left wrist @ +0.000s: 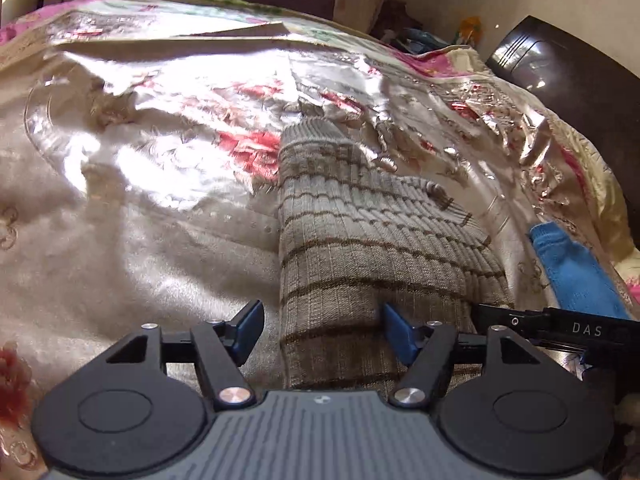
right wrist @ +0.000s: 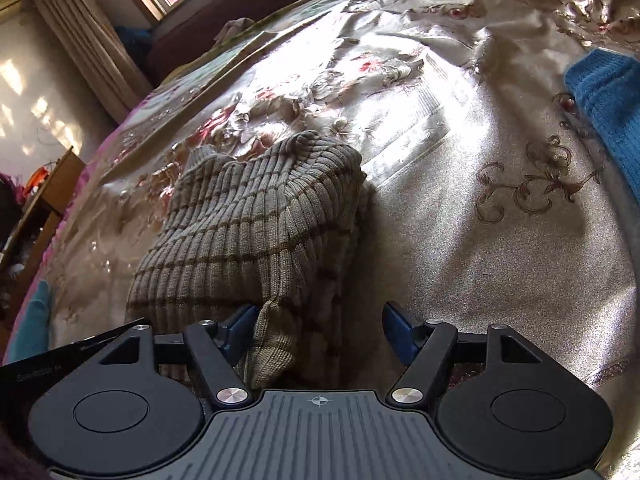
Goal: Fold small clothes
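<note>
A beige ribbed knit garment with thin brown stripes (left wrist: 360, 232) lies folded on the satin bedspread (left wrist: 120, 248). My left gripper (left wrist: 322, 330) is open, with the garment's near edge lying between its blue pads. The garment also shows in the right wrist view (right wrist: 248, 224), bunched and partly folded. My right gripper (right wrist: 320, 330) is open, and a corner flap of the garment sits between its pads, against the left one. The right gripper's black body (left wrist: 560, 328) shows at the right of the left wrist view.
A blue knit item (left wrist: 572, 272) lies on the bed to the right, and also shows in the right wrist view (right wrist: 612, 108). A teal cloth (right wrist: 32, 320) lies at the left bed edge. A dark headboard (left wrist: 568, 68), a wooden stand (right wrist: 44, 200) and curtains (right wrist: 80, 40) surround the bed.
</note>
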`<action>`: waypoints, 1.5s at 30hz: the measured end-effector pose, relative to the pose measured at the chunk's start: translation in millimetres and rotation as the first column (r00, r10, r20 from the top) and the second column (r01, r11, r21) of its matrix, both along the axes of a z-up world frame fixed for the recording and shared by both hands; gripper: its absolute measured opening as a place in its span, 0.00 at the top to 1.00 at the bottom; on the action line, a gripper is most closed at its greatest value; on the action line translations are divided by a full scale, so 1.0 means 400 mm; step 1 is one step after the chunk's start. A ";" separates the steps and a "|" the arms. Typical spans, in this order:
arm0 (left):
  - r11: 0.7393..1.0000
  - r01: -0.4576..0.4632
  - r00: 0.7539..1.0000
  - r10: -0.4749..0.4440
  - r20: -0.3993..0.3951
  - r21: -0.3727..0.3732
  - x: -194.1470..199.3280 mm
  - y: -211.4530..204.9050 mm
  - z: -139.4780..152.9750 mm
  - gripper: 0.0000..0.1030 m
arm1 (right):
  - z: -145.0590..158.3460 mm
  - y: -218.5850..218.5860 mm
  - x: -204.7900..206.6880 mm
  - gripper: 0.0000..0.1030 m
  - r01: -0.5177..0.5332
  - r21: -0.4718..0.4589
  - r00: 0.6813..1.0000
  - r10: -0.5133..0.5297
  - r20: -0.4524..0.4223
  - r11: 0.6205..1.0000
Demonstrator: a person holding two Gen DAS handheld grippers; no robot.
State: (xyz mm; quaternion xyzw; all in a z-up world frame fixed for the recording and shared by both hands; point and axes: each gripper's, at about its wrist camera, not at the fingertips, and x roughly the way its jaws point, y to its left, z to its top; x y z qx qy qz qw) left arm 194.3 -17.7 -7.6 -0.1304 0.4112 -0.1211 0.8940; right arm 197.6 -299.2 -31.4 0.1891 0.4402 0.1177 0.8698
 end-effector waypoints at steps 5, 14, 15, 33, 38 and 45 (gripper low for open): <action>0.999 0.049 0.998 -0.049 -0.044 -0.001 0.019 -0.033 -0.039 0.31 | -0.029 -0.019 0.017 0.30 0.008 0.070 1.000 -0.008 -0.012 0.998; 0.999 0.049 0.998 -0.049 -0.030 -0.002 -0.019 -0.008 -0.035 0.46 | -0.035 0.050 0.030 0.51 -0.065 0.101 0.997 0.068 -0.024 0.993; 0.999 0.042 0.999 -0.042 -0.031 -0.001 -0.027 0.000 -0.033 0.47 | -0.032 0.059 0.027 0.53 -0.068 0.101 0.997 0.071 -0.022 0.992; 0.984 0.014 1.000 -0.015 0.006 0.175 -0.127 -0.019 0.024 0.49 | 0.090 0.059 -0.105 0.59 -0.032 -0.122 0.997 0.040 0.066 0.992; 0.979 0.006 1.000 -0.008 0.007 0.202 -0.149 -0.021 0.026 0.49 | 0.133 0.138 -0.180 0.59 -0.077 -0.225 0.979 0.116 0.166 0.971; 0.971 0.013 1.000 -0.008 -0.021 0.239 -0.177 -0.025 0.010 0.48 | 0.043 0.167 -0.191 0.58 -0.096 -0.321 0.992 0.115 0.043 0.942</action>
